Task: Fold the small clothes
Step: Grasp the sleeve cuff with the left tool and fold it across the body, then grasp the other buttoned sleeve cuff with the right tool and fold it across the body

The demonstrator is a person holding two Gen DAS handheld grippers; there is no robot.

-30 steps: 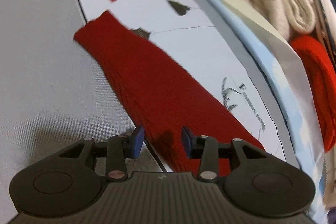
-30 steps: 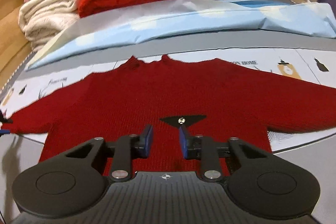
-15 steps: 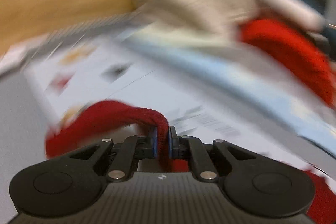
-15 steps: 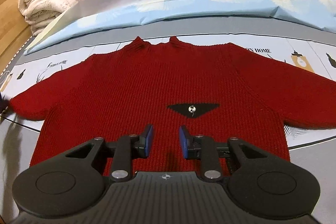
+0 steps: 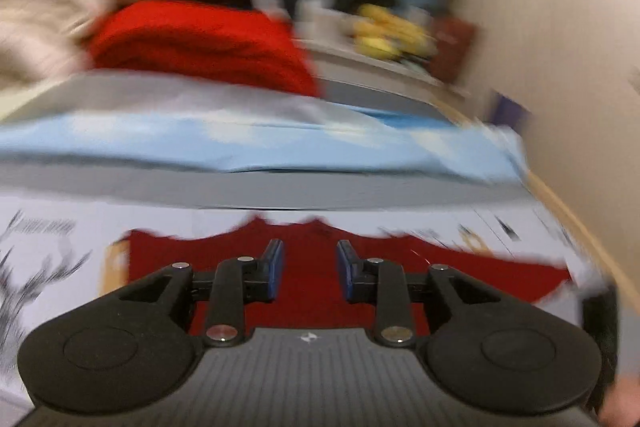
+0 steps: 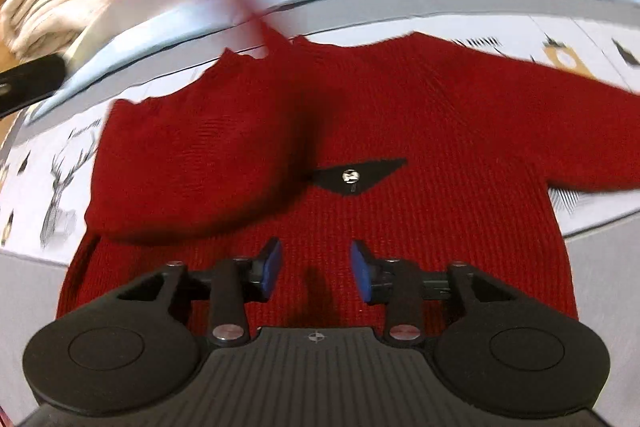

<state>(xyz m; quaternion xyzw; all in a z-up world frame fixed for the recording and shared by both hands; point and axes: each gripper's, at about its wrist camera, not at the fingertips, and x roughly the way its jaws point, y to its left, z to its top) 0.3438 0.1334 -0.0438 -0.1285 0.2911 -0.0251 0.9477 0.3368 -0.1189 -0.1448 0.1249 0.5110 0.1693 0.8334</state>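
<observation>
A dark red knitted sweater [image 6: 400, 131] lies spread front-up on a white printed mat [image 6: 52, 187] that covers a grey surface [image 6: 28, 291]. It fills most of the right wrist view: a ribbed body, a small raised collar at the far edge, and one sleeve stretched straight out toward the right side of the picture. The opposite sleeve [image 6: 192, 163] is folded inward across the chest, its rounded fold edge lying on the body and casting a dark shadow beside it. Near the middle of the chest sits a black triangular patch [image 6: 356, 177] with a small silver emblem in it. The mat carries line drawings, a deer among them.

In the blurred left wrist view the sweater [image 5: 308, 243] shows only as a red band beneath the tool, its collar points toward a pale blue sheet [image 5: 240, 143] and a bright red folded blanket [image 5: 200, 43] beyond.

The right gripper [image 6: 315, 267] hovers over the lower body of the sweater; its blue-padded jaws have just been opening and stand apart with nothing between them. The left gripper [image 5: 309, 271] has likewise just been parting its jaws, which are spread and empty above the knit.
</observation>
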